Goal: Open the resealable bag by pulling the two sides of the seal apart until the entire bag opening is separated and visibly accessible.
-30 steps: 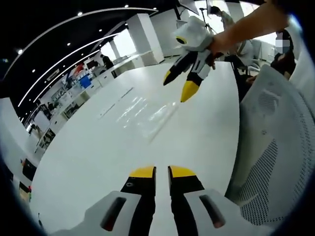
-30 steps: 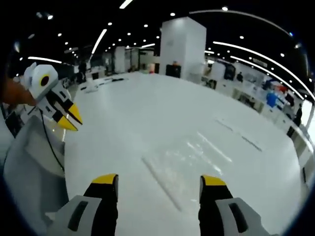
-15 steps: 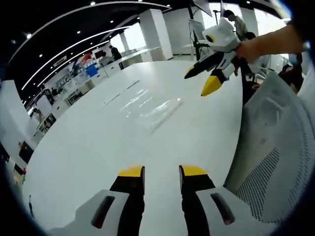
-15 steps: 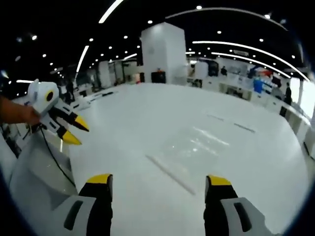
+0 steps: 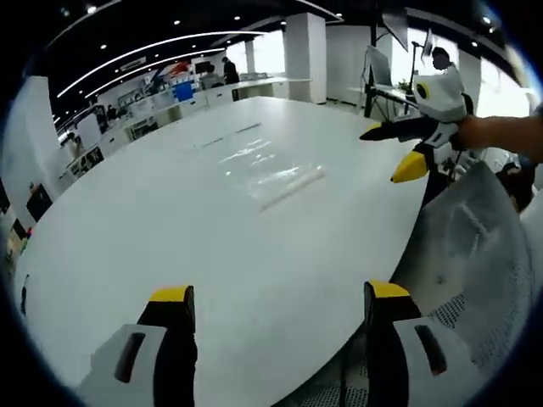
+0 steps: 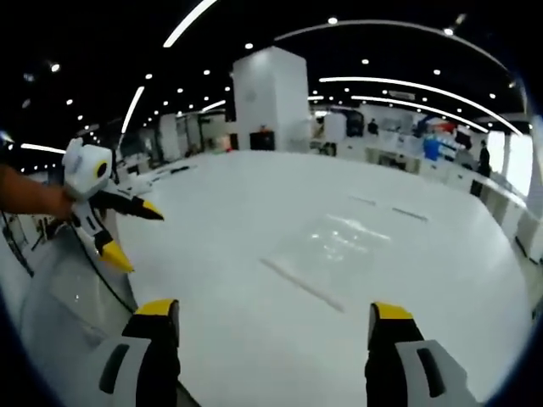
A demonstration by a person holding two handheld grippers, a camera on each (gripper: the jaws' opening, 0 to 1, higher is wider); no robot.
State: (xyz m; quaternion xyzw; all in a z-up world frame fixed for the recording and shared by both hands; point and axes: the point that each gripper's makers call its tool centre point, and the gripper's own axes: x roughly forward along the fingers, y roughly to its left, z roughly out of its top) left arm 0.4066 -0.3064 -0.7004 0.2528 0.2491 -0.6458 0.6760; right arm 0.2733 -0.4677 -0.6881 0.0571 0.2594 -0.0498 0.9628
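Observation:
A clear resealable bag (image 5: 271, 174) lies flat on the white table (image 5: 170, 237), its seal strip along the edge nearest me; the right gripper view has the bag (image 6: 335, 250) at mid-table. My left gripper (image 5: 276, 297) hovers over the table's near edge, jaws wide apart and empty, well short of the bag. It also appears at the left of the right gripper view as the left gripper (image 6: 123, 233), open. My right gripper (image 6: 271, 314) is open and empty, short of the bag. In the left gripper view the right gripper (image 5: 394, 153) hangs at the right, held by a hand.
A white mesh chair back (image 5: 458, 271) stands at the table's near right edge. The chair (image 6: 59, 297) shows at lower left in the right gripper view. Desks, a white pillar (image 6: 267, 102) and distant people lie beyond the table.
My left gripper's jaws went from nearly together to wide apart. Both cameras shifted, and the bag now sits farther off in both views. The right gripper stayed open.

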